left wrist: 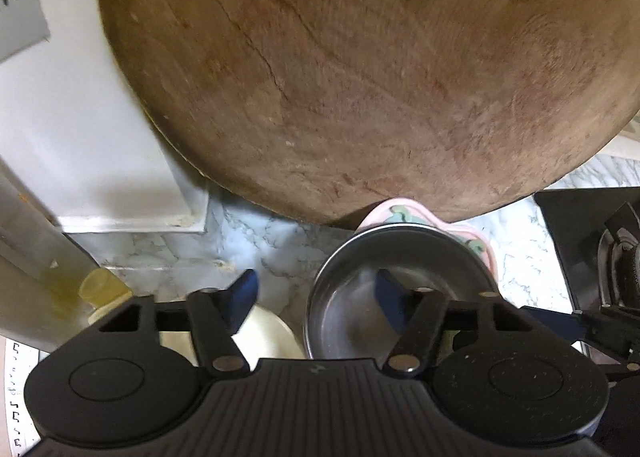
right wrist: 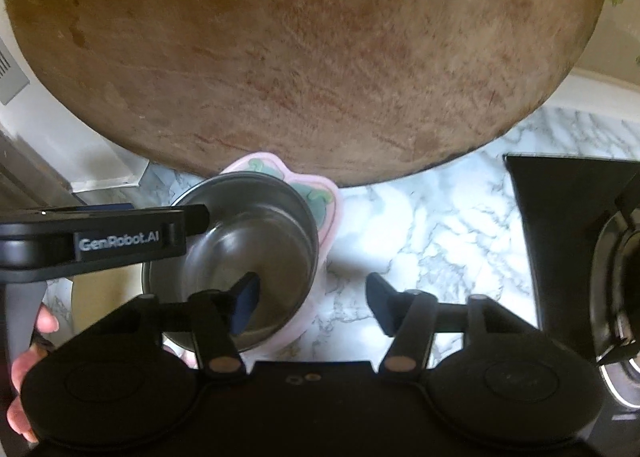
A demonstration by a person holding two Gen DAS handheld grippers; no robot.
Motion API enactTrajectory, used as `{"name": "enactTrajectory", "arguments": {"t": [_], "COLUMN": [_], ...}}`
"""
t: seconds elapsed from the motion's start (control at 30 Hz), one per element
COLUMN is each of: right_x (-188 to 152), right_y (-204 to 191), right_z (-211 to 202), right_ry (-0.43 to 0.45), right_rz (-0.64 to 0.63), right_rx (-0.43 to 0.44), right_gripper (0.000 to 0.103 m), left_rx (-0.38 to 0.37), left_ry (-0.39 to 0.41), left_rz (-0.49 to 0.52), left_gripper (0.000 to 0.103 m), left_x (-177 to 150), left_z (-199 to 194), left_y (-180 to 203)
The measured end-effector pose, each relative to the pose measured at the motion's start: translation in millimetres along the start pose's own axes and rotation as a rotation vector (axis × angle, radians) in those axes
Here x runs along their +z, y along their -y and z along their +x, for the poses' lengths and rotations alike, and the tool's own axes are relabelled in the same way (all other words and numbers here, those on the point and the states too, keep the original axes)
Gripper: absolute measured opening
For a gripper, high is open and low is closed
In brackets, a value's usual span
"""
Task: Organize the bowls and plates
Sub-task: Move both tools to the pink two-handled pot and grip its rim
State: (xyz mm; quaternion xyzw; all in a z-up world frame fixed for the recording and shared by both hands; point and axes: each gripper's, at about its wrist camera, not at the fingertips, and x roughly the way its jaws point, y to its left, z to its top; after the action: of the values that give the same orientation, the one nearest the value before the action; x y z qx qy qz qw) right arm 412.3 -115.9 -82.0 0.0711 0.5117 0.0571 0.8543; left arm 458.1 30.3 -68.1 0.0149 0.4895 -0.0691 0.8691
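Your left gripper has its fingers spread wide and holding nothing; the right finger hangs over the inside of the steel bowl, the left finger over the cream dish beside it; whether either touches, you cannot tell. Your right gripper is wide too and empty; its left finger sits over the bowl, its right over the bare marble surface. The bowl rests on a pink plate, near the round wooden board; a stove lies to the right.
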Motion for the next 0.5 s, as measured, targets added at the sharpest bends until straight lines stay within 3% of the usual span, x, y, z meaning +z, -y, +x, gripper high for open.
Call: {"name": "enactTrajectory", "arguments": {"t": [0.07,0.13,0.5], "right_x": [0.6,0.7,-0.3], "right_y": [0.0,-0.6,-3.8], "right_z": [0.9,0.8,2.6], "right_ry": [-0.006,-0.009,-0.045], "right_rz": [0.002,-0.001,0.016], "right_rx": [0.003,-0.003,0.016], "right_gripper": [0.052,0.046,0.02], "left_rx": [0.006,0.005,0.029], "left_ry": [-0.007,-0.016,-0.039], "left_rz": [0.007,0.013,0.015], "left_gripper": [0.051,0.038,0.011], "left_x": [0.8,0.9,0.0], "left_z": [4.1,8.2,17.5], "left_y": [1.7,3.0,6.3]}}
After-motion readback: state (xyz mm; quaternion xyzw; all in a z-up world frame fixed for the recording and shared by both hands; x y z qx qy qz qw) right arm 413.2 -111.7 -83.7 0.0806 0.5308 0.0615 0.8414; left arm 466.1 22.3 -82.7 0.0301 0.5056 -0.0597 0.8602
